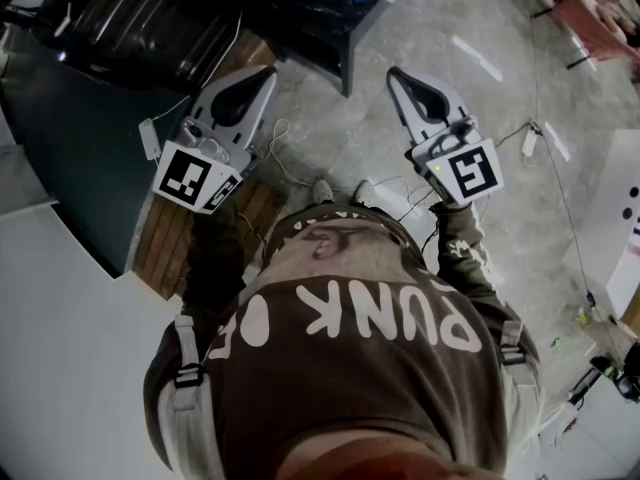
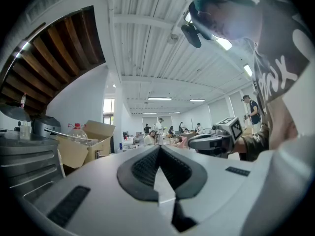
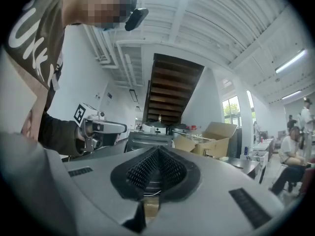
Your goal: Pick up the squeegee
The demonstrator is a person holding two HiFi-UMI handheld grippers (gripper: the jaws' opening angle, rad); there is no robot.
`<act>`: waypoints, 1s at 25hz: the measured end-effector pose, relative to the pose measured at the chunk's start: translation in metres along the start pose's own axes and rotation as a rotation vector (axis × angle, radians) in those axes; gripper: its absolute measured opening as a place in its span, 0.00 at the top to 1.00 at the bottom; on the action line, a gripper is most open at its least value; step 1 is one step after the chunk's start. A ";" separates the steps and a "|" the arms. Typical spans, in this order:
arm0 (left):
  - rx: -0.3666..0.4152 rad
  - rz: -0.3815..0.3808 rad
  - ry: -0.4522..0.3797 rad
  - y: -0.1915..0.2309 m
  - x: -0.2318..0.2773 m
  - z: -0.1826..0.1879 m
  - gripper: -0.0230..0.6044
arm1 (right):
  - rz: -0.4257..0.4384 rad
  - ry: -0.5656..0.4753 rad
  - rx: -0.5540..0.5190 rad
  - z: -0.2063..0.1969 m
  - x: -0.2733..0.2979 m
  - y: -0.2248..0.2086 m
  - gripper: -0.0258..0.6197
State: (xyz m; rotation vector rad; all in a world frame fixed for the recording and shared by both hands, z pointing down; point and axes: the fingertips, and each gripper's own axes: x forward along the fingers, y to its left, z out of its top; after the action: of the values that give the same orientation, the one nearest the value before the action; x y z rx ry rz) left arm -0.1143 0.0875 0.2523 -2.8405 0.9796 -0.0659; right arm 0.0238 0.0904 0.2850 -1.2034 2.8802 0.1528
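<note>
Grey plastic tools, both idle: my left gripper [image 1: 266, 71] and my right gripper [image 1: 394, 72] are held level in front of my body, above the concrete floor [image 1: 340, 148]. Each has its ribbed jaws pressed fully together with nothing between them, which I read as a resting carry rather than a reach. The squeegee shows in none of the views, so I judge the pick-up not yet begun and the first need is to find it.

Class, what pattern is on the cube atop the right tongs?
The cube carries a black-and-white square marker; head view shows it best.
</note>
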 end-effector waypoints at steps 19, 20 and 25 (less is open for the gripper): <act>0.000 0.000 0.002 0.001 0.003 0.001 0.96 | 0.034 -0.011 0.030 -0.001 0.003 0.000 0.64; 0.000 0.000 0.002 0.001 0.004 0.001 0.96 | 0.033 -0.013 0.031 -0.001 0.003 -0.001 0.62; -0.002 0.001 0.003 0.001 0.005 -0.001 0.96 | 0.028 -0.012 0.034 -0.003 0.002 -0.003 0.52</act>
State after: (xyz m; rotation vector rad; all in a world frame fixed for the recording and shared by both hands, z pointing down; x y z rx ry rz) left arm -0.1109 0.0840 0.2528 -2.8424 0.9815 -0.0700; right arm 0.0246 0.0860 0.2877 -1.1532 2.8778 0.1106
